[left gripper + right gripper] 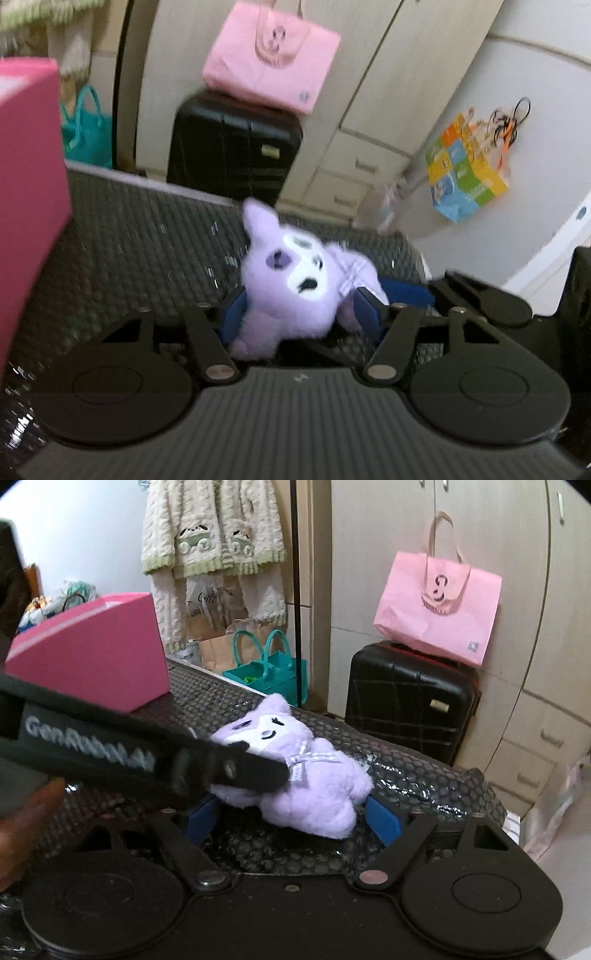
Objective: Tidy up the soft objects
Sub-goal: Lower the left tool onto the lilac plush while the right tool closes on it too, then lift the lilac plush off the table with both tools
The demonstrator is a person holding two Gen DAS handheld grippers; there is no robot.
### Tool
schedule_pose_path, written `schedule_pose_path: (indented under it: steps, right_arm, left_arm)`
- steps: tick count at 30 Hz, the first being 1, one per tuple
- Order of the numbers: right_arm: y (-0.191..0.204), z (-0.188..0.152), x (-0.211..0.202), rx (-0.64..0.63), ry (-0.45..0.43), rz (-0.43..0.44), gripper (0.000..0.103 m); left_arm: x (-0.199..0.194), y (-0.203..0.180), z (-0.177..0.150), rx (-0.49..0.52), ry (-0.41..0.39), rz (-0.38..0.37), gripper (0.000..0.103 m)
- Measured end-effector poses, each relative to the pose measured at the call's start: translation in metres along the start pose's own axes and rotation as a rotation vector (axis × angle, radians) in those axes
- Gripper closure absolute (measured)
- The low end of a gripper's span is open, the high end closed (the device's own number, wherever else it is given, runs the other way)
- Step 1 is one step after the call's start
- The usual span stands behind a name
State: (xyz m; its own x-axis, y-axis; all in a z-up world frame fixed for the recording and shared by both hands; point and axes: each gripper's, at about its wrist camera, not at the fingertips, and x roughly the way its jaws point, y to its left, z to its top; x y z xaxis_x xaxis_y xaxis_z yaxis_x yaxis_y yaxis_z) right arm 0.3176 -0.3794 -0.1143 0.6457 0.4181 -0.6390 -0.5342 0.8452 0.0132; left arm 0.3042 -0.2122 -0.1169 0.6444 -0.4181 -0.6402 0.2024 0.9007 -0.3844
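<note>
bubble-wrapped table (424,775): plush (317,794), pink box (96,661)

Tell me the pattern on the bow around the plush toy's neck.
The bow is lilac-and-white checked, tied at the plush toy's neck. It shows best in the right wrist view.

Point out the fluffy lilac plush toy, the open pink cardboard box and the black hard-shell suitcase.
Fluffy lilac plush toy (317,794): right wrist view, its body.
Open pink cardboard box (99,657): right wrist view, its front wall.
Black hard-shell suitcase (406,698): right wrist view, its front panel.
</note>
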Motion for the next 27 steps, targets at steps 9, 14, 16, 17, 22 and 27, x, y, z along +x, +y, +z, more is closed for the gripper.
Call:
schedule_pose_path:
  steps: [9,14,16,17,22,27]
  right_arm:
    - [0.003,-0.002,-0.005,0.006,-0.036,-0.033,0.017]
    - [0.008,-0.007,-0.016,0.039,-0.058,-0.035,0.017]
    - [0.011,-0.010,-0.024,0.051,-0.070,-0.039,0.017]
    - [0.013,-0.012,-0.028,0.058,-0.078,-0.043,0.017]
    - [0.023,-0.021,-0.049,0.103,-0.110,-0.085,0.018]
    - [0.042,-0.028,-0.073,0.121,-0.137,-0.124,0.024]
  left_arm:
    - [-0.003,-0.014,-0.009,0.088,-0.020,0.028,0.050]
    - [-0.019,-0.021,-0.011,0.115,-0.014,0.005,0.050]
    - [-0.029,-0.023,-0.013,0.118,-0.011,-0.014,0.050]
    - [-0.034,-0.025,-0.014,0.124,-0.012,-0.023,0.050]
    - [-0.055,-0.041,-0.023,0.206,0.014,-0.067,0.050]
    - [-0.085,-0.052,-0.035,0.276,0.015,-0.114,0.051]
